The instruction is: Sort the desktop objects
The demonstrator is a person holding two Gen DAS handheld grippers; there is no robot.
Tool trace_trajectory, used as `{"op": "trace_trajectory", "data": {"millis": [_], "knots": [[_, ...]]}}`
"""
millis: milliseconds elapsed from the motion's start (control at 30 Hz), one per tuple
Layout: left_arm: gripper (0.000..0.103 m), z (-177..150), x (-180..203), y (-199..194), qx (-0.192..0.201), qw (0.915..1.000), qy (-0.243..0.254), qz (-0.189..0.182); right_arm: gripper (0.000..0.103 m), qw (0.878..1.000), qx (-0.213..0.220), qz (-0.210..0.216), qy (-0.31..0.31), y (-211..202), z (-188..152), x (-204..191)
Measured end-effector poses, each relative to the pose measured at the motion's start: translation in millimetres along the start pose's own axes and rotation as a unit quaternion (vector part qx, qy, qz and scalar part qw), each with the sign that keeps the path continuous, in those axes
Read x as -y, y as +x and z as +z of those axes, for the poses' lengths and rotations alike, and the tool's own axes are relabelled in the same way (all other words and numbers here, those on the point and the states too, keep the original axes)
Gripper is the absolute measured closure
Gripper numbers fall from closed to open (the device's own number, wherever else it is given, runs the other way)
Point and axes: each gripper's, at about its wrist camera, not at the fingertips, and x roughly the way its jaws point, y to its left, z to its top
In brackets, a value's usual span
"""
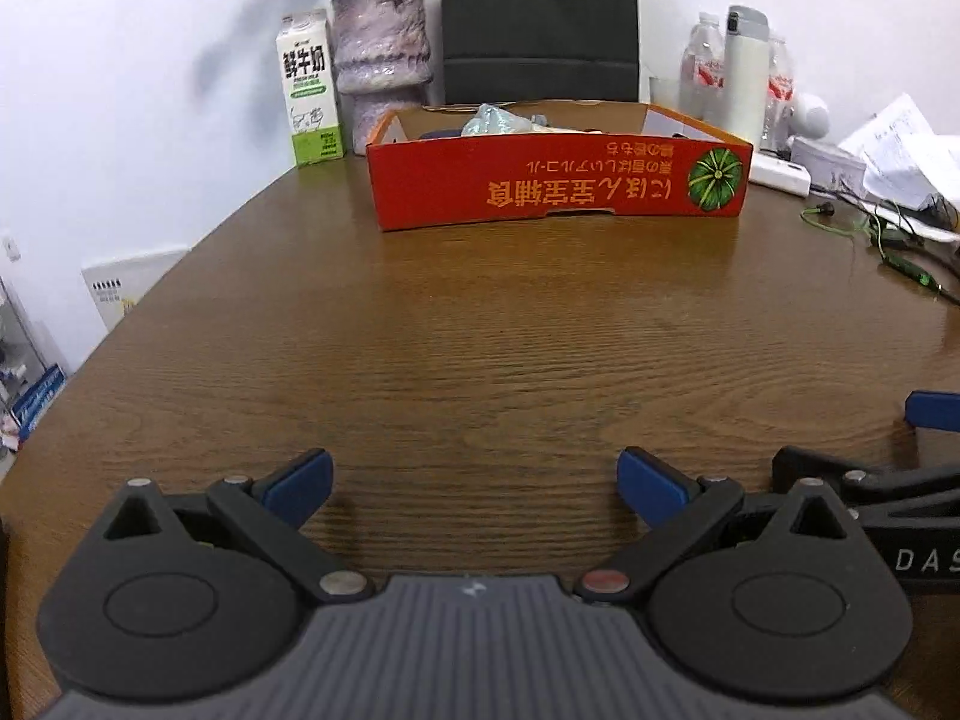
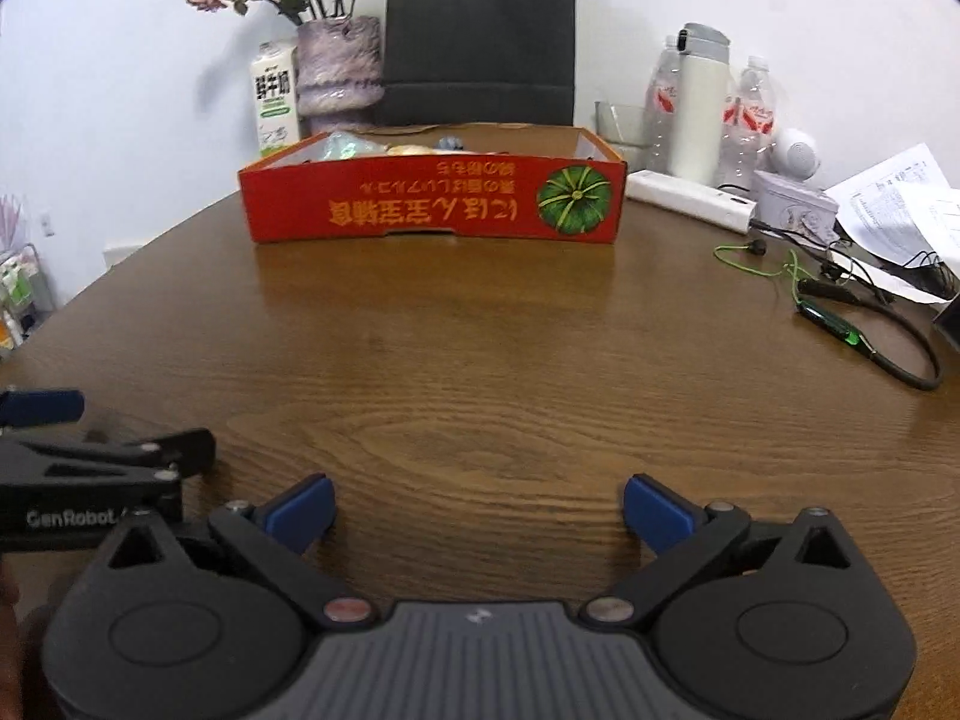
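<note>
A red cardboard box (image 1: 558, 186) with a green pumpkin picture stands at the far middle of the wooden table (image 1: 480, 330); it also shows in the right wrist view (image 2: 432, 201). Several small objects lie inside it, mostly hidden by its wall. My left gripper (image 1: 474, 489) is open and empty, low over the near table. My right gripper (image 2: 477, 513) is open and empty, beside the left one. Part of each gripper shows at the edge of the other's view.
A milk carton (image 1: 309, 96) and a vase (image 1: 381, 66) of dried flowers stand at the back left, a black chair (image 1: 540, 18) behind the box. Bottles, a white flask (image 2: 696, 108), a power strip (image 2: 690, 198), papers and green earphone cables (image 2: 828, 306) crowd the right side.
</note>
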Motion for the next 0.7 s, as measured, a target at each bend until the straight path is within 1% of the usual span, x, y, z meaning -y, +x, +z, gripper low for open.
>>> {"op": "trace_trajectory", "data": {"millis": [167,233,333,700], "knots": [[0.0,-4,-12,-2,-0.006,0.9995,-0.029,-0.013,0.0,1.0,-0.001,0.0,-0.001,1,0,1],[0.0,-4,-11,-2,-0.006,0.9996,-0.024,-0.012,0.0,1.0,-0.001,0.001,-0.001,1,1,2],[0.0,-2,-11,0,-0.006,0.9997,-0.018,-0.018,0.0,1.0,-0.001,0.003,-0.004,1,0,2],[0.0,2,-10,6,-0.007,0.9996,-0.024,-0.014,0.0,1.0,-0.001,0.002,-0.002,5,4,2]]}}
